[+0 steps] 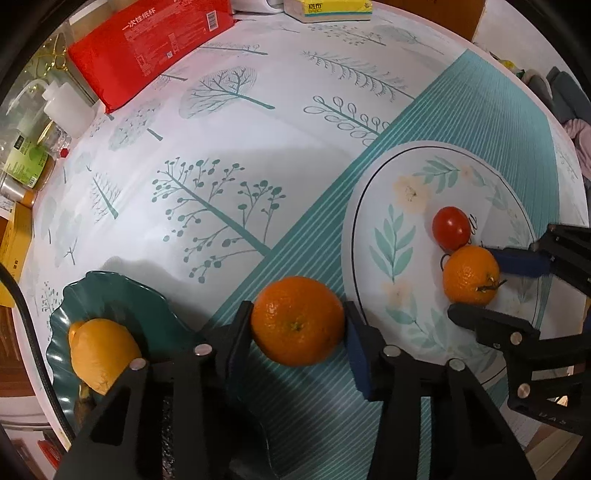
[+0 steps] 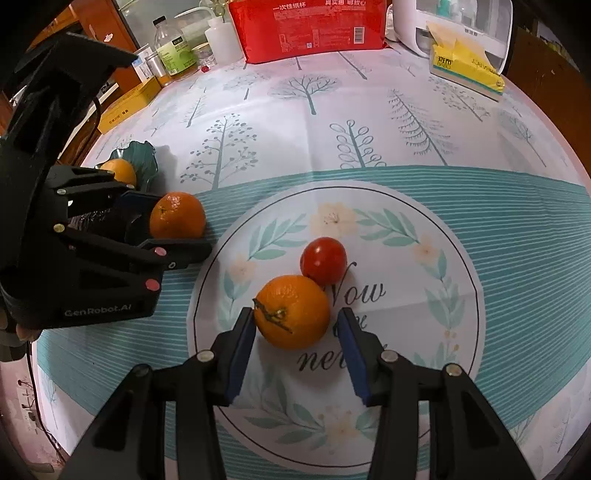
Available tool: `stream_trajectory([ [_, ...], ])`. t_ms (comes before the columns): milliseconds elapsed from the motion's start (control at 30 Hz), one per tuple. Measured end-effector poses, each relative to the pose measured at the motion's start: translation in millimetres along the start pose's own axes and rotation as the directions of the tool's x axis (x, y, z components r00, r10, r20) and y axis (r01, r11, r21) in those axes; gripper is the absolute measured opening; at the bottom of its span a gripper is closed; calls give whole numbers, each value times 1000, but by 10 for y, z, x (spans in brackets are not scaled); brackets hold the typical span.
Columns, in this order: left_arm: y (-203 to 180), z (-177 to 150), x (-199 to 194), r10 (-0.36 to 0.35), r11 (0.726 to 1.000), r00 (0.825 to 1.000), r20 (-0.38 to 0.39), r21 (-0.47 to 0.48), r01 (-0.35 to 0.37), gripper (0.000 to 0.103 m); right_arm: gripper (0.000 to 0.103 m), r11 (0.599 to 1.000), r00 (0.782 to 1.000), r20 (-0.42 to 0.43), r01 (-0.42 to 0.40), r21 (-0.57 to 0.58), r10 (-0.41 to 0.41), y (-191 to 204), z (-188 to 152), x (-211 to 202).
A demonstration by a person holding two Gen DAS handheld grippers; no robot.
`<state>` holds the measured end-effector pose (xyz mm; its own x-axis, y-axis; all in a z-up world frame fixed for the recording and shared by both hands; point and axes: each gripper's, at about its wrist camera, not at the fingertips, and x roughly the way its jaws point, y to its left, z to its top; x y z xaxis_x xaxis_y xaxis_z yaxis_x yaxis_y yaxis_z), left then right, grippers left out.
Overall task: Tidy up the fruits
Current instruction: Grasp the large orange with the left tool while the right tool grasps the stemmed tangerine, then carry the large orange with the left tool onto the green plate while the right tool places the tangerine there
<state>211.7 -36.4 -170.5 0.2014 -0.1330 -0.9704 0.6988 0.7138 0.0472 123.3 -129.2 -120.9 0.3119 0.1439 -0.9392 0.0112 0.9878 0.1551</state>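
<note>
My left gripper (image 1: 297, 317) is shut on a large orange (image 1: 297, 320), held just above the tablecloth beside a dark green leaf-shaped dish (image 1: 74, 306) that holds a lemon (image 1: 101, 356). In the right wrist view the held orange (image 2: 177, 215), the left gripper (image 2: 168, 225) and the dish (image 2: 142, 153) sit at the left. My right gripper (image 2: 295, 326) is open around a smaller stemmed orange (image 2: 291, 312), its left pad touching the fruit and the right pad apart. A red tomato (image 2: 324, 260) touches that orange on the printed white circle (image 2: 406, 295). The left wrist view shows the right gripper (image 1: 476, 280), small orange (image 1: 471, 275) and tomato (image 1: 451, 228).
A red paper-cup pack (image 2: 308, 29), a yellow tissue box (image 2: 465, 70), a white appliance (image 2: 450, 22), bottles (image 2: 173, 48) and a yellow box (image 2: 127, 107) line the far and left table edges. The tree-print tablecloth (image 2: 314, 110) lies beyond the fruit.
</note>
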Motion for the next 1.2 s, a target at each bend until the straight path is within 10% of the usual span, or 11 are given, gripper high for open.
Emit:
stream_trajectory([
  [867, -46, -662, -997, 7, 990, 994, 106, -138, 8, 44, 39, 998, 996, 89, -25, -62, 31, 299, -146, -626],
  [1200, 495, -988, -1517, 138, 961, 979, 151, -260, -95, 44, 39, 988, 979, 164, -102, -115, 121, 705, 152, -1135],
])
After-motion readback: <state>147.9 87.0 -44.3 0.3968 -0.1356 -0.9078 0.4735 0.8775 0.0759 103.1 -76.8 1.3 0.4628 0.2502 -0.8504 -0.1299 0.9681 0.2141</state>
